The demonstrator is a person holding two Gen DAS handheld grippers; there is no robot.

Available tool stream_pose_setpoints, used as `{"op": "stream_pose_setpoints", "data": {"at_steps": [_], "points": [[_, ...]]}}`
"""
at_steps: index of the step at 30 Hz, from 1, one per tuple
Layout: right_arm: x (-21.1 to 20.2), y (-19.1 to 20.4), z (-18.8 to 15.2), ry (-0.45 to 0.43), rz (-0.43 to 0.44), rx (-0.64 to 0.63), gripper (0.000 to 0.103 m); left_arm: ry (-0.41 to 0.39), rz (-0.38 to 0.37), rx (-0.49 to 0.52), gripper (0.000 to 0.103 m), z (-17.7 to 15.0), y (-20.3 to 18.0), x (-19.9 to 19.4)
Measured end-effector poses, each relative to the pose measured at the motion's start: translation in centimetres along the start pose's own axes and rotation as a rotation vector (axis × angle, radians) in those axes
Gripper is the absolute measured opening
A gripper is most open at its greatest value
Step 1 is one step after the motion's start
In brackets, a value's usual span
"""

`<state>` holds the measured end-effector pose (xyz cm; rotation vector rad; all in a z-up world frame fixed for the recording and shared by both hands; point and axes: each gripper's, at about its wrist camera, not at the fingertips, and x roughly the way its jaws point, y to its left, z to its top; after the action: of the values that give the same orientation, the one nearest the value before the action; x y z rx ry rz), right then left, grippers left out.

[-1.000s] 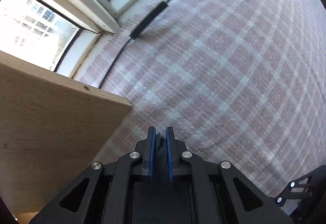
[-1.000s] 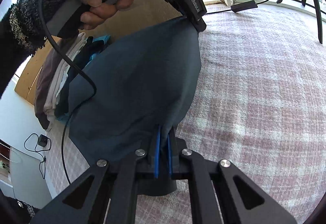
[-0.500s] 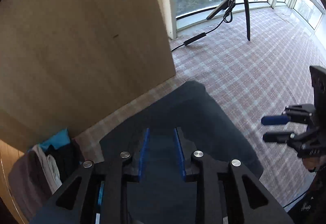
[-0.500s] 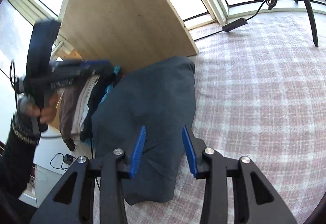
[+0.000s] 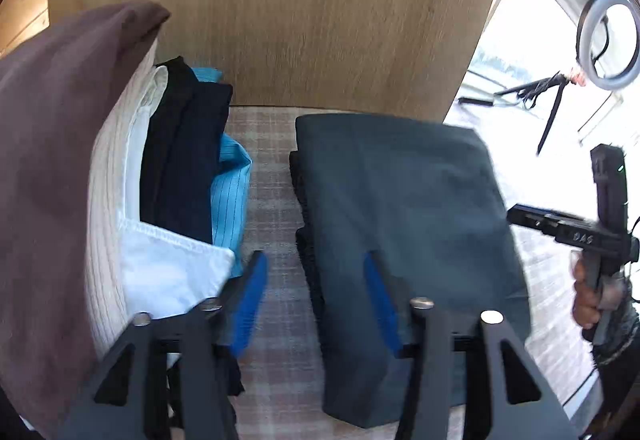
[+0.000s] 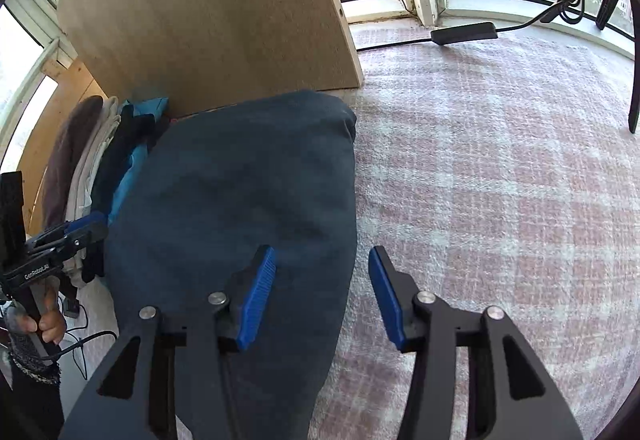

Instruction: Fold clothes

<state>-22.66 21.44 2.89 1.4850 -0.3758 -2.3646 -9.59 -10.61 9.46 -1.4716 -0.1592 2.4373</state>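
Lying folded beneath both spread tools [image 5: 314,290] [image 6: 322,290], the dark garment [image 5: 400,200] is unheld.

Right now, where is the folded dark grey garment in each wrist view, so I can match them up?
Left wrist: folded dark grey garment lies centre-right, past the open left gripper.
Right wrist: the garment fills centre-left, under the open right gripper.
Shared landmark: the wooden panel standing behind it.
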Motion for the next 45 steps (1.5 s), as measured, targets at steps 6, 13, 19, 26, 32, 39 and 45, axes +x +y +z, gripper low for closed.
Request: {"op": "stream_pose_setpoints", "data": {"at_steps": [6,13,19,26,32,39,45], "points": [[1.2,-0.6,0.4,0.025,0.022,0.028,0.068,0.058,0.011,-0.021,0.079,-0.2,-0.6,3.2],[3.2,-0.8,0.1,0.058,0.089,0.060,0.073,0.098,-0.053,-0.011,0.083,-0.2,-1.0,5.8],[3.8,-0.2,-0.1,0.054,0.094,-0.016,0.073,0.131,-0.111,-0.002,0.083,-0.2,-1.3,7.9],[4.3,2.3,-1.5,0.023,-0.010,-0.204,0.080,0.157,-0.144,-0.042,0.085,-0.4,-1.2,9.3],[4.6,3.1,-1.4,0.024,0.005,-0.205,0.050,0.126,-0.124,-0.016,0.065,-0.8,-1.6,9.1],[4.7,3.7,-1.3,0.046,0.118,-0.172,0.022,0.056,-0.146,-0.033,0.039,-0.8,-1.6,7.9],[3.3,3.1,-0.6,0.000,0.210,-0.076,0.019,0.032,-0.171,-0.073,0.028,-0.5,-0.9,7.4]]}}
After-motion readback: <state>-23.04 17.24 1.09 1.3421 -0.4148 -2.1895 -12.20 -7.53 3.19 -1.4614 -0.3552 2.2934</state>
